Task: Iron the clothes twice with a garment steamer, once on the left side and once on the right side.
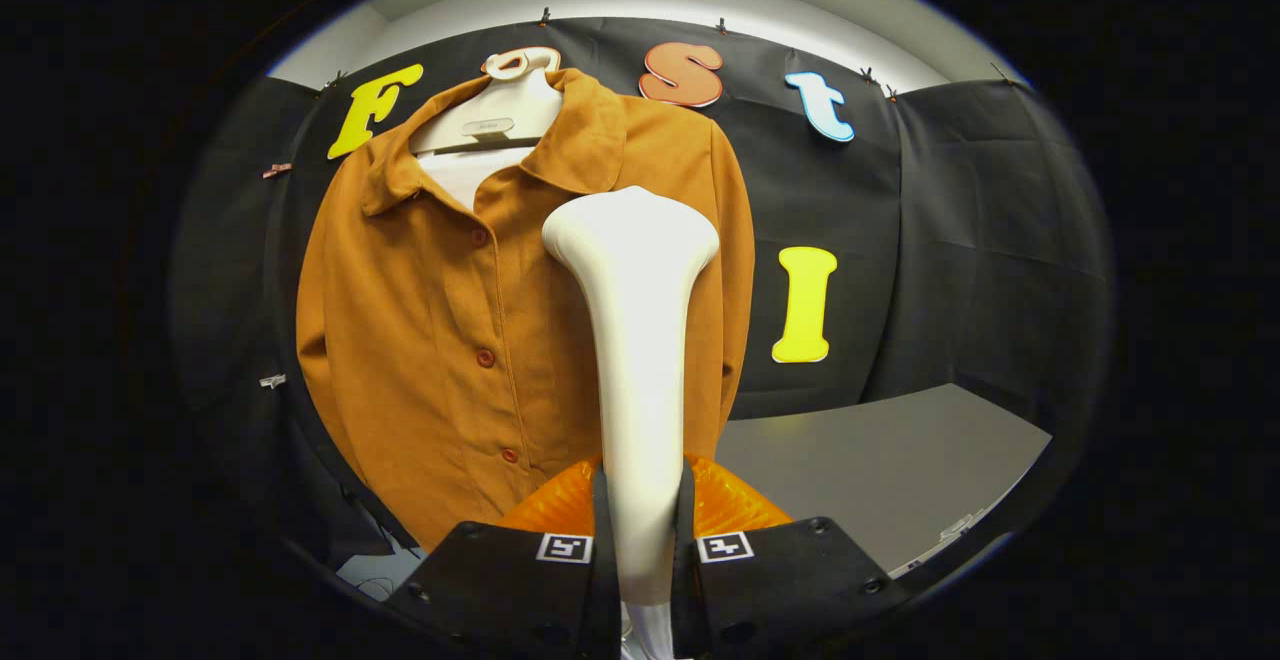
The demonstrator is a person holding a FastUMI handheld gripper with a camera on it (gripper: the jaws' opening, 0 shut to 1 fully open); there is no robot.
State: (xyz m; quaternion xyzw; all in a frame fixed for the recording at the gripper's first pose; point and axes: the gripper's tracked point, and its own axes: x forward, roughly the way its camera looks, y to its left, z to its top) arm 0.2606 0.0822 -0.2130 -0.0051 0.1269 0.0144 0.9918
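An orange-brown button shirt (440,330) hangs on a white hanger (495,110) against the booth wall. A white garment steamer (637,340) stands upright between my fingers, its wide head up in front of the shirt's right half. My gripper (640,550) is shut on the steamer's handle, with both black fingers (520,580) pressing its sides. An orange translucent part (730,505) of the steamer shows just behind the fingers. Whether the head touches the cloth I cannot tell.
A grey tabletop (880,470) spreads to the right of the shirt, below the black wall. Some pale cloth or cable (375,570) lies under the shirt's lower hem, left of my fingers.
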